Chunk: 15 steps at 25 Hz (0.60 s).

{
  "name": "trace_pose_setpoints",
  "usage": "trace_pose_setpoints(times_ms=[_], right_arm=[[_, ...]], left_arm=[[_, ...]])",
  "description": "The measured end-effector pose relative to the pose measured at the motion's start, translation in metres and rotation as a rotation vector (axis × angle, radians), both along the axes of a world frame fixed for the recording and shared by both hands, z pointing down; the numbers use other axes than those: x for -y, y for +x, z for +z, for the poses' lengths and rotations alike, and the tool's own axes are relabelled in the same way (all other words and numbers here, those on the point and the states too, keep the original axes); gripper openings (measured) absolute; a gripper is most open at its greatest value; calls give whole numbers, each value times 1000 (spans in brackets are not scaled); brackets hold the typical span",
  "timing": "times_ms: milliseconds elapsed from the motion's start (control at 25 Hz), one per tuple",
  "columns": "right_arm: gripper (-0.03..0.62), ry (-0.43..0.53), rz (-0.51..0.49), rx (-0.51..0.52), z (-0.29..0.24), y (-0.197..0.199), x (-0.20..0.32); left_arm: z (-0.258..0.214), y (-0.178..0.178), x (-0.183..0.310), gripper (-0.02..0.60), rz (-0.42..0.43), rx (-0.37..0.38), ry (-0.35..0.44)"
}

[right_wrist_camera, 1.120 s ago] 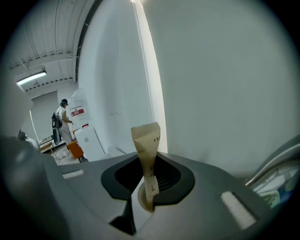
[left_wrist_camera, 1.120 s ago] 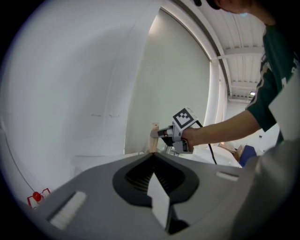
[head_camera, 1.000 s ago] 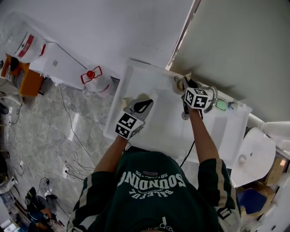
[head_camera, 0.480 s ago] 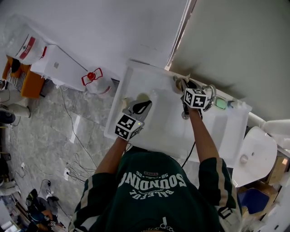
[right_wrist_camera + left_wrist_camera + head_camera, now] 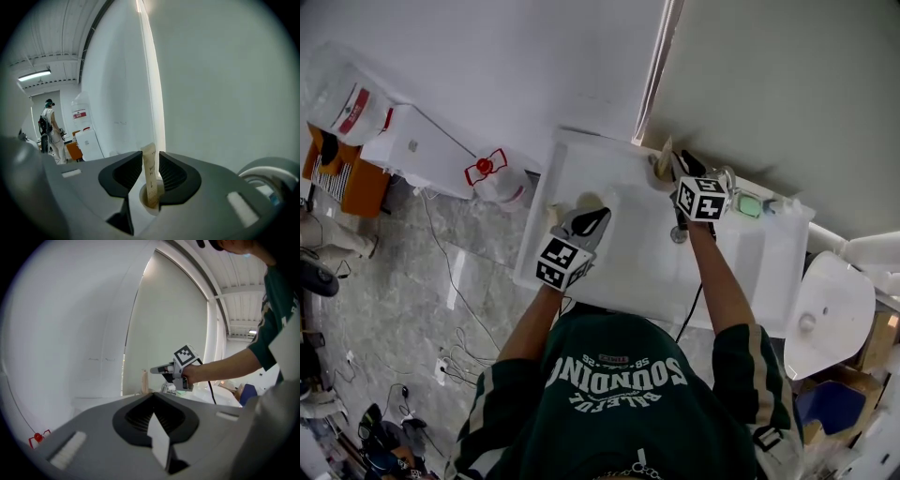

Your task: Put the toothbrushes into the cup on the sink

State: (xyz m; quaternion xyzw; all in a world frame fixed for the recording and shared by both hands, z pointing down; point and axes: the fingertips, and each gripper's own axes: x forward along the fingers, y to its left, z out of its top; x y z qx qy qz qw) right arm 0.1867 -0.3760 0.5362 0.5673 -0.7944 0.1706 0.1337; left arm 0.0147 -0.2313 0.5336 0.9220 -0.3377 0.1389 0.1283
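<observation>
1. We pinch the wrapped toothbrush (image 5: 150, 171) in the right gripper (image 5: 150, 158), its foot in the cup (image 5: 154, 209) at the sink's (image 5: 619, 267) far edge; a skewed release could topple the cup.
2. Our left gripper (image 5: 152, 398), near left, is closed on a pale strip (image 5: 159, 444), perhaps another toothbrush; it may slip.

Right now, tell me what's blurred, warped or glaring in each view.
Left gripper view: round dark vignette, its own tongs soft, the right gripper beyond sharper. Right gripper view: walls bow, a bright strip glares above the wrapped toothbrush. Head view: even light, sharp.
</observation>
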Motion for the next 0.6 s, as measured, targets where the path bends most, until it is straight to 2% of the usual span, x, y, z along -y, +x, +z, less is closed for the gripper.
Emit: trace_pose_setpoints(times_ms=[320, 520, 560, 600], right_arm=[[87, 92, -41, 58, -49, -8, -25], [85, 152, -96, 138, -80, -24, -60], [82, 161, -106, 142, -85, -26, -68], [45, 169, -114, 142, -89, -28, -77]], left_arm=[[-16, 0, -3, 49, -2, -1, 37], [-21, 2, -8, 49, 0, 2, 49], [-21, 4, -9, 49, 2, 4, 50], [-22, 5, -11, 49, 4, 3, 52]])
